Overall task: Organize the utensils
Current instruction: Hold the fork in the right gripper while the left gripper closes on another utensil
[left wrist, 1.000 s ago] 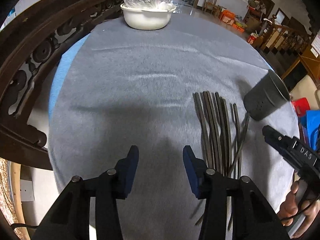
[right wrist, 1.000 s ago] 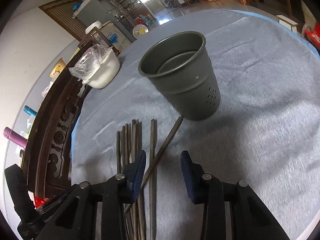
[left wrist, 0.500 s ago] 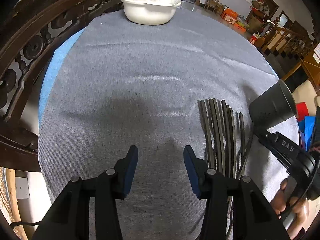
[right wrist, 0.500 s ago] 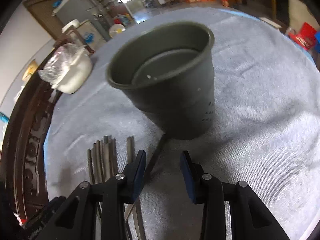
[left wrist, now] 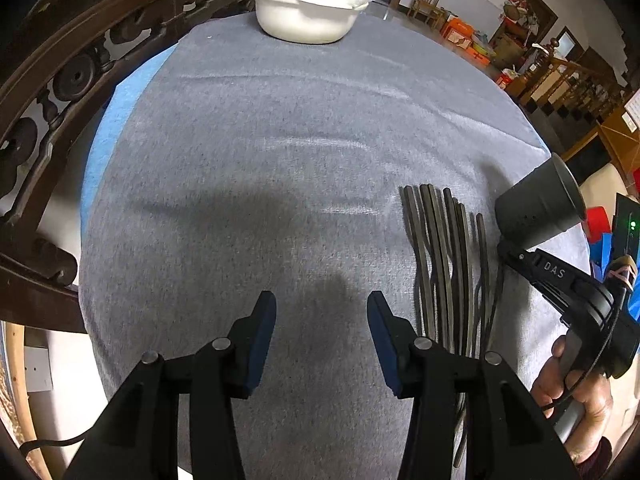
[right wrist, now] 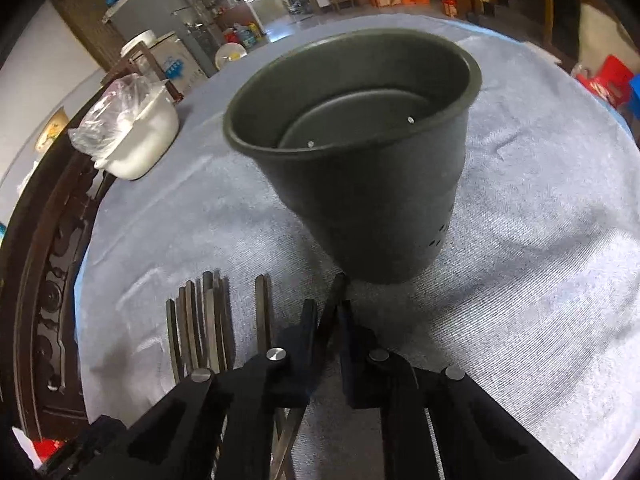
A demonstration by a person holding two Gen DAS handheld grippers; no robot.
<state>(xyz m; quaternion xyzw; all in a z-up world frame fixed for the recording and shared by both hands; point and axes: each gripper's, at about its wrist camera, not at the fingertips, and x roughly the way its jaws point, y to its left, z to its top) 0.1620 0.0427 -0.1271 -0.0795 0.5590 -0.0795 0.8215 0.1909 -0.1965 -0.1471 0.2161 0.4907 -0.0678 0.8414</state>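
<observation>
Clamping one stray chopstick (right wrist: 334,308) near its thick end, the right gripper (right wrist: 326,320) has its fingers nearly closed on it, tip touching the base of the dark holder (right wrist: 360,184). Remaining chopsticks (left wrist: 444,264) lie side by side on the grey cloth (left wrist: 260,160), just left of the holder. Left gripper (left wrist: 322,330) hovers wide open, holding nothing. Judgement: sticks are thin, stiff, light, likely smooth; a pinch nearer mid-length would limit pivoting. Holder is empty, so may tip if nudged.
</observation>
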